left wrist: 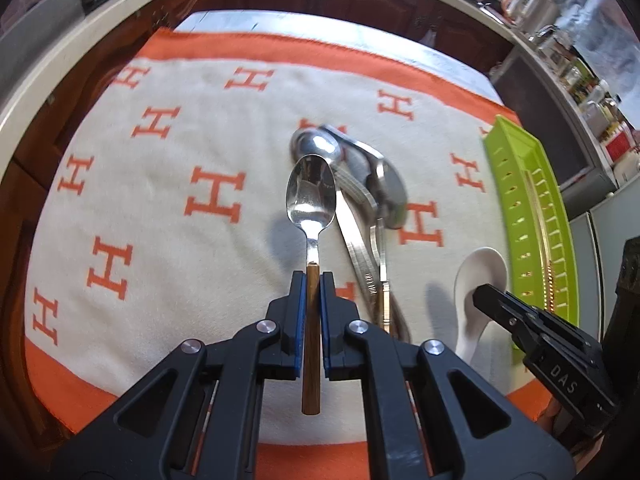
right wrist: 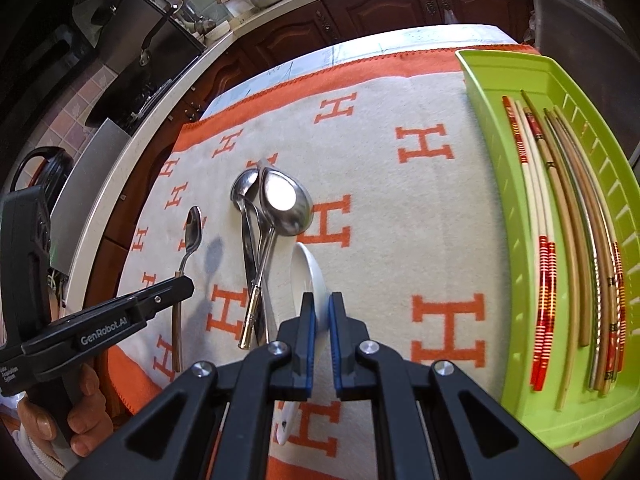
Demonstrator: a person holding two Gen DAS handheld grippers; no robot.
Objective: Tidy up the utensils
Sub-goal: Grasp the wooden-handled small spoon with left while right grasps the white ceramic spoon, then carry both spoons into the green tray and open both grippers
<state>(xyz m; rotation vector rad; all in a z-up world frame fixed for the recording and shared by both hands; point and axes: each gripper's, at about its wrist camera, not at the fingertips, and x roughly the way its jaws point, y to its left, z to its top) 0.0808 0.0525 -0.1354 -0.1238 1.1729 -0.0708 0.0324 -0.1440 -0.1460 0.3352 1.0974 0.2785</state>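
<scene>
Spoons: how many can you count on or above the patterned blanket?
4: wooden-handled spoon held by the left hand-held gripper; white spoon in the right hand-held gripper; small metal spoon and large metal spoon piled mid-blanket, possibly hiding another.

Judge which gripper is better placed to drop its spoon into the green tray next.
Right. The right gripper, shut on the white ceramic spoon, sits beside the green plastic tray; the left gripper is farther.

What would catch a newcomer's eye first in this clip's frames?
Most striking is the small wooden-handled spoon, gripped by the left gripper above the cream and orange H-patterned cloth. Beside it, the right gripper is closed on a white ceramic spoon. On the cloth's right side sits a lime-green tray lined with chopsticks.
</scene>
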